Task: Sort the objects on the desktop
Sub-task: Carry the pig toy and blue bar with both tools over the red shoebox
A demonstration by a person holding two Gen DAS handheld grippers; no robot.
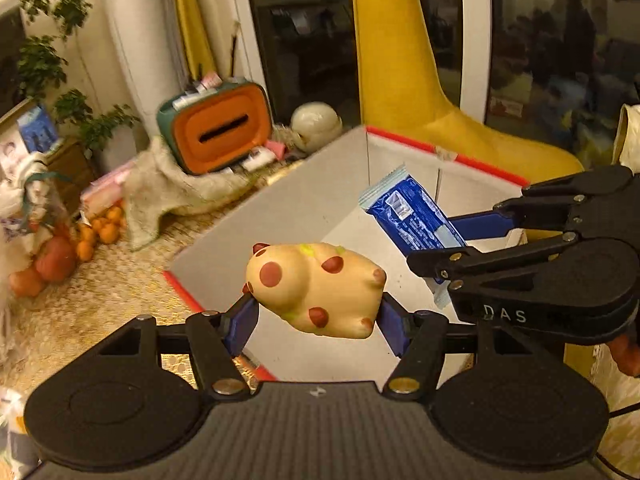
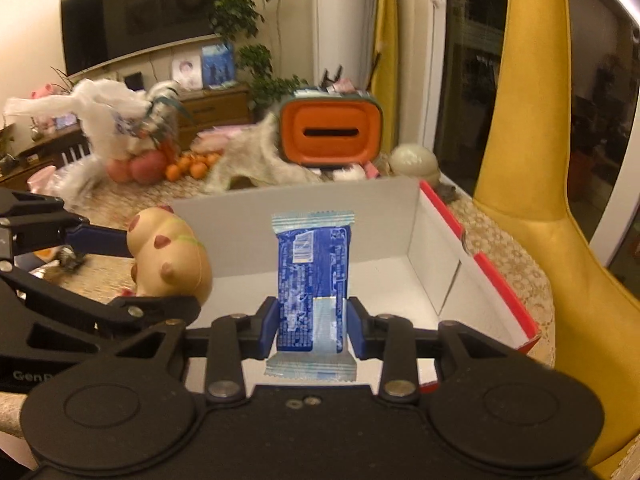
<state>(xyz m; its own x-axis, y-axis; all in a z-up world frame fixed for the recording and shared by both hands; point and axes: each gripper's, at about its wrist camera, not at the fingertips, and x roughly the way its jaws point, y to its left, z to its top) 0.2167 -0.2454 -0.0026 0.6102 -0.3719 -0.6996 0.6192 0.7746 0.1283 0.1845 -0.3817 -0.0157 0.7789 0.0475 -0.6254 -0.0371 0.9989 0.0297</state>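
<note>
My left gripper point(image 1: 318, 320) is shut on a cream toy with red spots point(image 1: 316, 288) and holds it above the near corner of a white box with a red rim point(image 1: 280, 208). My right gripper point(image 2: 312, 330) is shut on a blue snack packet point(image 2: 312, 276), held upright over the box's inside point(image 2: 384, 284). In the left wrist view the right gripper point(image 1: 452, 248) with the packet point(image 1: 412, 220) comes in from the right. In the right wrist view the left gripper point(image 2: 132, 272) with the toy point(image 2: 170, 258) sits at the left, beside the box wall.
An orange and green tissue box point(image 1: 220, 132) lies on a fluffy cloth point(image 1: 160, 192) behind the white box. Small oranges point(image 1: 100, 232), apples point(image 2: 140, 170) and a white plastic bag point(image 2: 96, 112) sit at the left. A yellow chair point(image 2: 532, 220) stands right of the table.
</note>
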